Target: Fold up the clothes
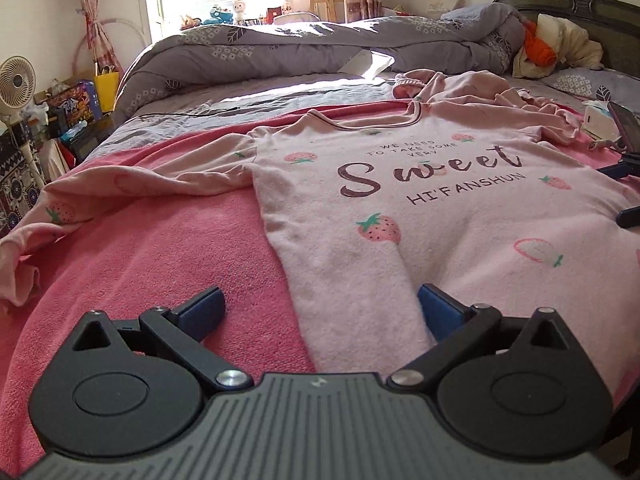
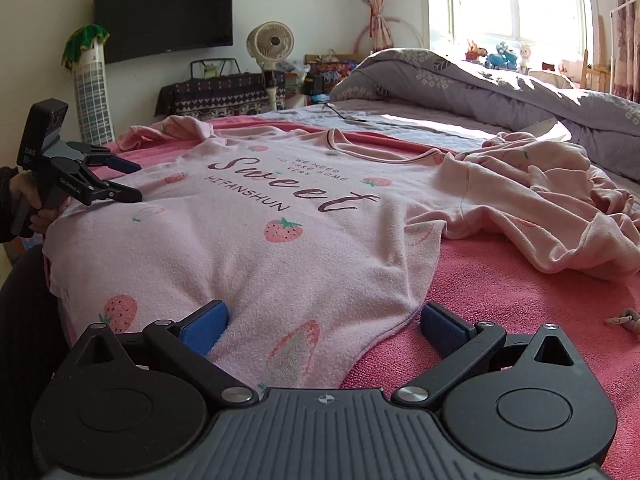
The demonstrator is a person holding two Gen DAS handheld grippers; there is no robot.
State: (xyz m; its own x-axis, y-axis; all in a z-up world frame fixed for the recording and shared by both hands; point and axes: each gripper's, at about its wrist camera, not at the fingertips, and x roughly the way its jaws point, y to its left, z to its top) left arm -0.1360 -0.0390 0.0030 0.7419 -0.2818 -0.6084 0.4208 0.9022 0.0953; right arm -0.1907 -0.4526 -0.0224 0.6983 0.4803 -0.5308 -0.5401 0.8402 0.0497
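Note:
A pale pink long-sleeved shirt [image 1: 400, 208] with strawberries and the word "Sweet" lies face up on a pink blanket [image 1: 168, 264]. Its left sleeve [image 1: 120, 184] stretches out sideways. My left gripper [image 1: 322, 312] is open and low over the shirt's lower left edge, one finger over the blanket and one over the fabric. My right gripper [image 2: 326, 324] is open and straddles the lower right corner of the shirt [image 2: 280, 216]. The right wrist view shows a hand holding the left gripper [image 2: 128, 181] at the shirt's far side. The right gripper's tips [image 1: 626, 192] show at the frame edge.
Crumpled pink cloth [image 2: 560, 200] lies by the shirt's right shoulder. A rolled grey quilt [image 1: 320, 48] runs along the bed's far side, with pillows [image 1: 560, 48] by the headboard. A phone and a white box [image 1: 600, 120] sit at the right. A small ring [image 2: 624, 318] rests on the blanket.

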